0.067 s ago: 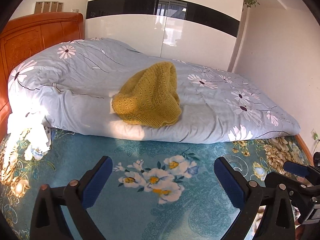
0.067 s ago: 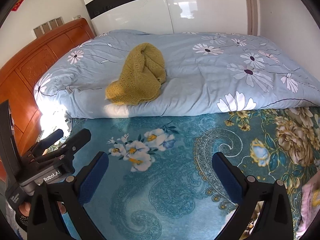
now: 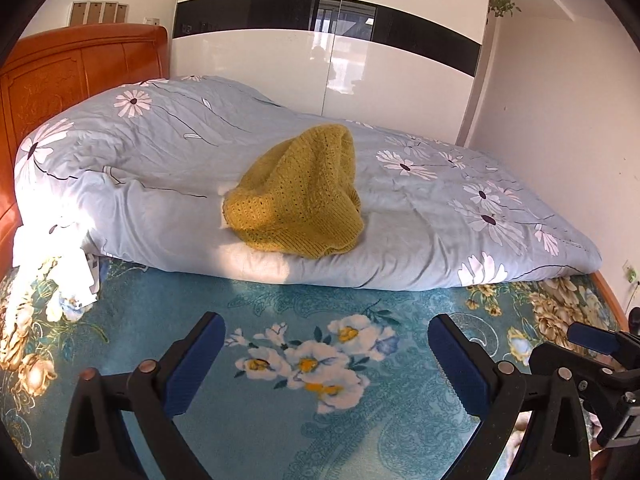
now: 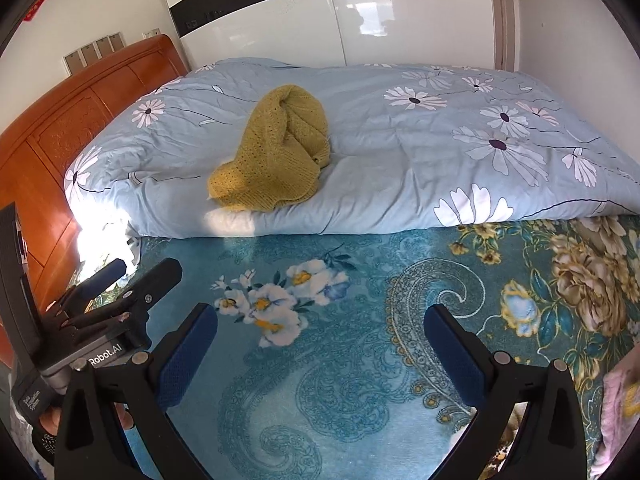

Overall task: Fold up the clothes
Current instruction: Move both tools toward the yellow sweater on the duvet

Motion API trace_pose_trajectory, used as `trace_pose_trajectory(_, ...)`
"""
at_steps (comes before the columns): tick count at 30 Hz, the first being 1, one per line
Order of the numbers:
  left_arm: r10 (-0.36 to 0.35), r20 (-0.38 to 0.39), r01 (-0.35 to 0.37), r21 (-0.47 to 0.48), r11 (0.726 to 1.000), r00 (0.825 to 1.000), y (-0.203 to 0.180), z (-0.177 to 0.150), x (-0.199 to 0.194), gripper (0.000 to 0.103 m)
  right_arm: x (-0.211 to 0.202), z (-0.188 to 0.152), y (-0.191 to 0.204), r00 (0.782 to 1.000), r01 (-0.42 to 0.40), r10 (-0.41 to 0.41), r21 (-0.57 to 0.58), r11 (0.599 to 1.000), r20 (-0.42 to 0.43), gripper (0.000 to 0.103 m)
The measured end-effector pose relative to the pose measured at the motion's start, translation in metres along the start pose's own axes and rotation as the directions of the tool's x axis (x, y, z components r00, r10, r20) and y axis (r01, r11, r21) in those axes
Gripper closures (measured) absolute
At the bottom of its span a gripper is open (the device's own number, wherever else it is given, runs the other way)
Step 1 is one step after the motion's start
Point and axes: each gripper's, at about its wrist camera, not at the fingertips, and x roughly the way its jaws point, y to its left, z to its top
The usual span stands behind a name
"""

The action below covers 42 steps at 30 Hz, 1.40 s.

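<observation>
nothing has moved: both grippers' fingers (image 3: 208, 360) (image 4: 452, 356) gape empty, one yellow sweater (image 3: 298, 200) lies crumpled.

Bright daylight, sharp focus. Overexposed sun patch at left end of duvet (image 3: 168, 184), near headboard (image 4: 60, 152). Glare on glossy wardrobe (image 3: 280, 68) behind duvet. Strong fisheye bending, black vignette corners.

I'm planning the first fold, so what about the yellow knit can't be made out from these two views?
- Knit: its type, sleeves and collar are hidden in its own bunched folds, in both views.
- Its far side: hidden behind the heap.
- Pink cloth: cut off by the right wrist view's right edge.
- White heap by the headboard: washed out by sunlight.
</observation>
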Motion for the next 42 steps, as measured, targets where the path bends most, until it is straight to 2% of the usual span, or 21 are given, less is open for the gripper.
trace_pose_trajectory(4,0.007,0.010,-0.007,-0.008,1.000,1.000,0.001,0.005,0.007,0.000,0.001,-0.001,0.001,1.000,-0.011,0.010,0.042,0.999,0.022,0.000)
trace_pose_trajectory(6,0.011,0.015,-0.011,-0.012,1.000,1.000,0.001,0.007,0.011,0.000,0.013,0.005,-0.012,0.998,-0.060,0.059,0.076,0.995,0.014,0.000)
trace_pose_trajectory(8,0.005,0.045,-0.004,-0.017,1.000,0.999,0.000,0.004,0.012,0.000,0.014,0.001,-0.024,0.994,-0.100,0.094,0.100,0.990,0.062,0.000)
trace_pose_trajectory(12,-0.020,0.097,0.023,-0.029,0.999,0.995,0.004,-0.001,0.011,0.000,0.016,-0.003,-0.028,0.992,-0.088,0.077,0.112,0.990,0.102,0.000)
trace_pose_trajectory(20,-0.016,0.153,0.019,-0.018,1.000,0.988,0.011,-0.001,-0.005,0.000,0.019,-0.010,-0.016,0.989,-0.069,0.062,0.050,0.996,0.133,0.000)
trace_pose_trajectory(28,0.021,0.140,-0.027,0.044,0.999,0.990,0.013,-0.006,-0.004,0.000,0.028,-0.023,-0.004,0.993,-0.064,0.058,0.056,0.996,0.105,0.000)
trace_pose_trajectory(31,-0.005,0.130,0.002,0.026,1.000,0.992,0.021,-0.006,-0.003,0.000,0.032,-0.023,-0.001,0.995,-0.062,0.056,0.066,0.996,0.084,0.000)
trace_pose_trajectory(34,-0.002,0.135,0.000,0.018,1.000,0.991,0.028,-0.004,-0.001,0.000,0.035,-0.022,0.005,0.995,-0.060,0.056,0.051,0.997,0.083,0.000)
trace_pose_trajectory(40,-0.029,0.078,0.032,-0.032,0.999,0.997,0.039,0.000,0.017,0.000,0.042,-0.020,0.007,0.995,-0.063,0.059,0.049,0.997,0.084,0.000)
trace_pose_trajectory(42,-0.019,0.071,0.022,-0.047,0.999,0.997,0.041,0.001,0.023,0.000,0.045,-0.019,0.007,0.995,-0.065,0.061,0.053,0.996,0.081,0.000)
